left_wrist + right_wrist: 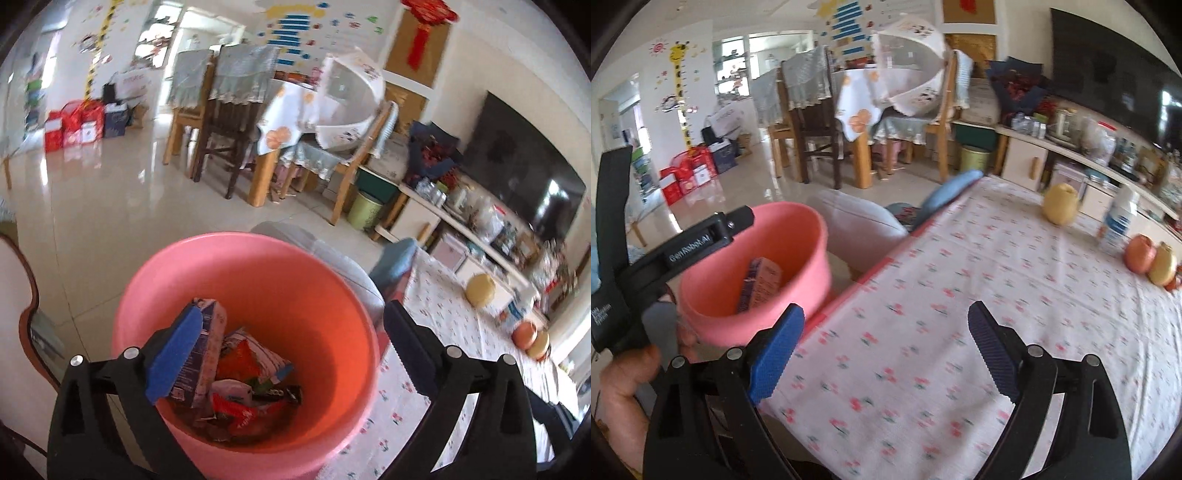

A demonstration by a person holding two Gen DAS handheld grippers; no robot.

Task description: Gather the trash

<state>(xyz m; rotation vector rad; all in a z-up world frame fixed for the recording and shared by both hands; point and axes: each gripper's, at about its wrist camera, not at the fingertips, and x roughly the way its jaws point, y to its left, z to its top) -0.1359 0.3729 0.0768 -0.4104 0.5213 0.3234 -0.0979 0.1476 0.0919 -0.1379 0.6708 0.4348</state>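
Trash (236, 373) lay in the pink bucket (258, 258) beside the worktop (960, 295). Left gripper (280, 354) jaws were spread above it; right gripper (886, 347) jaws were spread, empty.

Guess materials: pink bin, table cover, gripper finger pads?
Pink bin: likely moulded plastic, smooth with a dull sheen, thin even rim.
Table cover: looks like woven fabric, matte floral print, draping over the edge.
Finger pads: probably rubber or foam, blue, finely ribbed texture.

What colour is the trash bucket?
Pink; the bucket shows best in the left wrist view, with wrappers inside.
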